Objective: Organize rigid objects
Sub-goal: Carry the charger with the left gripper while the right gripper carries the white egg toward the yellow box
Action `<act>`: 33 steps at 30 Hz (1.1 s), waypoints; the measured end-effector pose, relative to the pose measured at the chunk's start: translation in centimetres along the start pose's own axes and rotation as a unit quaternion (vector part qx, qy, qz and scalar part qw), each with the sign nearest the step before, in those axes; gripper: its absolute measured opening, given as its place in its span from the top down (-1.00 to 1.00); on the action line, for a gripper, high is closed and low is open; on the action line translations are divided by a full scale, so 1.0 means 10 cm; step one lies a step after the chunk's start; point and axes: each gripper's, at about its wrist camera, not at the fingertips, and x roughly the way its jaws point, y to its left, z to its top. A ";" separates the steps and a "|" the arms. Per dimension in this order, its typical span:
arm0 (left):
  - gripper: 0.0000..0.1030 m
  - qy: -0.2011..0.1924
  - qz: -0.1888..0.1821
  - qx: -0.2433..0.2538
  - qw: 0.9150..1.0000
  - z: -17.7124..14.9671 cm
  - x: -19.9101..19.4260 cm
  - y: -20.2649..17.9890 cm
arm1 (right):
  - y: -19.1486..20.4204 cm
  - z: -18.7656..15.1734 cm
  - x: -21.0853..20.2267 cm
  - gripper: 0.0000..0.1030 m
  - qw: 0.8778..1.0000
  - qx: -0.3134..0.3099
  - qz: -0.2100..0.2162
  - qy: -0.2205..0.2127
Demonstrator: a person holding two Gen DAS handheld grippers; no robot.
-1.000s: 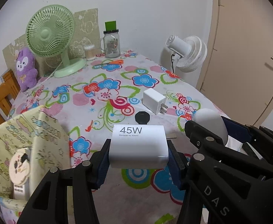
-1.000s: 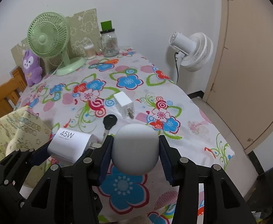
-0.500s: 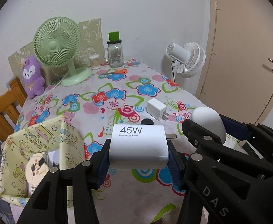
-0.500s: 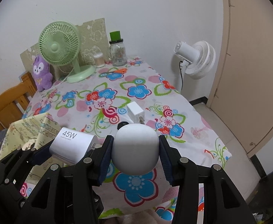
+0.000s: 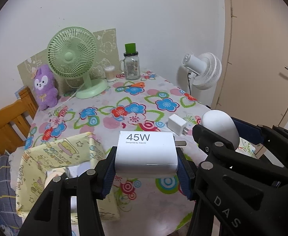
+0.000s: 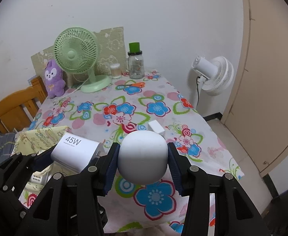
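My left gripper [image 5: 146, 169] is shut on a white 45W charger [image 5: 146, 153], held above the table's near edge; the charger also shows in the right wrist view [image 6: 75, 151]. My right gripper [image 6: 142, 161] is shut on a white rounded case [image 6: 142, 159], also seen in the left wrist view [image 5: 220, 125]. A smaller white charger [image 5: 177, 124] lies on the floral tablecloth [image 5: 124, 106] beyond both grippers. A yellow patterned box [image 5: 59, 163] stands open at the near left with white items inside.
A green desk fan [image 5: 75, 59], purple plush [image 5: 44, 87], glass jar with green lid [image 5: 132, 64] and small cotton swab tub [image 5: 109, 73] stand along the far edge. A white floor fan [image 5: 204, 70] and door are to the right. A wooden chair [image 5: 8, 122] is left.
Both grippers have lifted and pulled back from the table with their objects held. The black key by the small charger is now hidden behind the held objects.
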 end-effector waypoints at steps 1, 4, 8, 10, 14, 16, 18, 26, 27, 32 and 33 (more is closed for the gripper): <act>-0.11 -0.001 0.001 -0.001 1.000 0.01 0.00 0.02 | 0.02 0.02 0.00 0.01 1.000 -0.002 0.001 -0.001; -0.11 0.000 0.006 -0.004 1.000 0.01 -0.02 0.10 | 0.10 0.05 -0.01 0.01 1.000 -0.008 0.005 -0.003; -0.11 0.001 0.010 -0.009 1.000 0.01 -0.02 0.20 | 0.20 0.08 0.01 0.01 1.000 -0.016 0.011 -0.002; -0.11 0.002 0.010 -0.011 1.000 0.01 -0.02 0.25 | 0.26 0.09 0.03 0.01 1.000 -0.019 0.014 -0.002; -0.11 0.002 0.013 -0.018 1.000 -0.01 -0.01 0.36 | 0.37 0.11 0.06 0.01 0.999 -0.026 0.020 0.000; -0.11 0.004 0.015 -0.022 1.000 -0.02 0.01 0.43 | 0.43 0.12 0.09 0.01 0.999 -0.030 0.021 0.002; -0.11 0.005 0.018 -0.026 0.999 -0.03 0.02 0.50 | 0.50 0.13 0.13 0.01 0.999 -0.033 0.023 0.004; -0.11 0.014 0.023 -0.041 0.999 -0.08 0.08 0.72 | 0.74 0.13 0.25 0.01 0.998 -0.047 0.031 0.014; -0.11 0.016 0.024 -0.043 0.999 -0.09 0.08 0.74 | 0.76 0.13 0.26 0.01 0.998 -0.050 0.032 0.015; -0.11 0.020 0.031 -0.052 0.998 -0.13 0.10 0.88 | 0.90 0.12 0.34 0.01 0.997 -0.059 0.039 0.021; -0.11 0.020 0.032 -0.054 0.998 -0.14 0.10 0.90 | 0.93 0.12 0.34 0.01 0.997 -0.061 0.040 0.021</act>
